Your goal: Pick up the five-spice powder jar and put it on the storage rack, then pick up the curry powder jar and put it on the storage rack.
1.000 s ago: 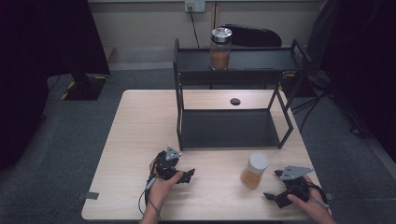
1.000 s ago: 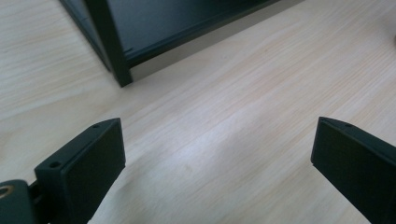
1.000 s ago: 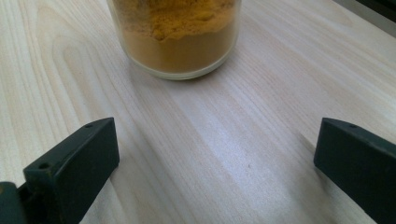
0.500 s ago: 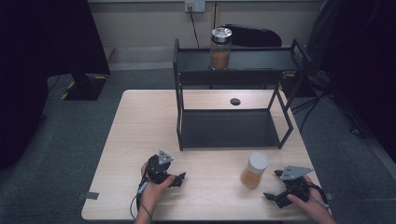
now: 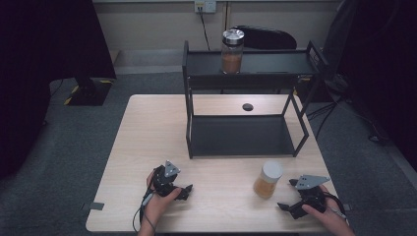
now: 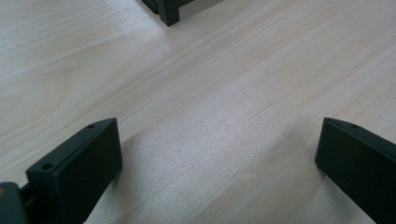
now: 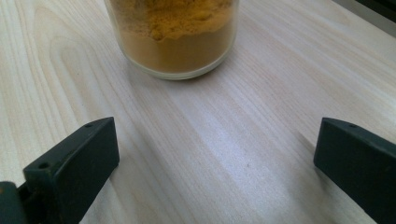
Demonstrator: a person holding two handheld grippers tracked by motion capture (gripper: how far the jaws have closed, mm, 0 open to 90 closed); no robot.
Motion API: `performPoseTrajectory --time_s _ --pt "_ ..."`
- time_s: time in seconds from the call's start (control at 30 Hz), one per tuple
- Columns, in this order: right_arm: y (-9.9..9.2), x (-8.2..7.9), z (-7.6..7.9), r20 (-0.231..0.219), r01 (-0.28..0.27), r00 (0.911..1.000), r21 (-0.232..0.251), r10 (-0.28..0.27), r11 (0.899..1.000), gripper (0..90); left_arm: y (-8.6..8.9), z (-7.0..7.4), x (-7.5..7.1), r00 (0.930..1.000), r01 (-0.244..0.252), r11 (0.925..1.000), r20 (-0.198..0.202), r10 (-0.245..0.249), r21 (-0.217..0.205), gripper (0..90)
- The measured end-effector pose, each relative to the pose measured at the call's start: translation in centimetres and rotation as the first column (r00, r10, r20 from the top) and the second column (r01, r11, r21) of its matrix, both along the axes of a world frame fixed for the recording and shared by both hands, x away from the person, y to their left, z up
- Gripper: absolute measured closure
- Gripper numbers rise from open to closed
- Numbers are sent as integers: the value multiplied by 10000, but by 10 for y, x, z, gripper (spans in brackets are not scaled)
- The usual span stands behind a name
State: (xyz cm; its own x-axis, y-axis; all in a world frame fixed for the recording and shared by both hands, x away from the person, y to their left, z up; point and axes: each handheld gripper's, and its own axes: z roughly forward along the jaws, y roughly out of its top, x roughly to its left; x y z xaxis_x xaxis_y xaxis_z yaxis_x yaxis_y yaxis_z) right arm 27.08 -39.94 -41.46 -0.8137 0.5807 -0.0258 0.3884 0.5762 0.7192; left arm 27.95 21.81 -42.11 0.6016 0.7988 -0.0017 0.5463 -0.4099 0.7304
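A glass jar of orange-yellow powder (image 5: pixel 268 180) with a pale lid stands upright on the light wooden desk (image 5: pixel 147 132), near its front right, just in front of a black two-level shelf rack (image 5: pixel 246 135). The right hand-held gripper (image 5: pixel 295 199) sits just right of this jar, jaws spread wide and holding nothing. The left hand-held gripper (image 5: pixel 183 191) rests low over bare desk at front left, jaws likewise wide apart. A second jar (image 5: pixel 232 51) with a metal lid stands on the rack's top shelf.
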Motion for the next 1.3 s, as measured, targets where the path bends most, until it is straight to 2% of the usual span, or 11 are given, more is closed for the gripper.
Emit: performPoseTrajectory --time_s 0.33,0.43,0.57,0.67,0.9,1.1,1.3 --pt "-1 0 0 -66 88 9999 56 -88 9999 2 0 0 0 10000 -7 10000 15 7 -11 0" --pt "-6 0 1 -145 252 9996 283 -248 9993 21 0 0 0 10000 -6 10000 15 6 -9 0" --pt "-9 -1 8 32 320 9995 414 -321 9986 15 0 0 0 10000 -7 10000 15 7 -11 0" --pt "-10 2 15 -38 290 9996 582 -288 9979 13 0 0 0 10000 -7 10000 15 7 -13 0" --pt "-4 6 30 194 -65 9998 912 47 9958 14 0 0 0 10000 -5 10000 14 5 -9 0" --pt "3 9 35 362 -255 9991 1452 205 9891 10 0 0 0 10000 -6 10000 15 6 -12 0" --pt "6 12 29 470 -257 9988 2389 149 9707 47 0 0 0 10000 -6 10000 15 6 -13 0"
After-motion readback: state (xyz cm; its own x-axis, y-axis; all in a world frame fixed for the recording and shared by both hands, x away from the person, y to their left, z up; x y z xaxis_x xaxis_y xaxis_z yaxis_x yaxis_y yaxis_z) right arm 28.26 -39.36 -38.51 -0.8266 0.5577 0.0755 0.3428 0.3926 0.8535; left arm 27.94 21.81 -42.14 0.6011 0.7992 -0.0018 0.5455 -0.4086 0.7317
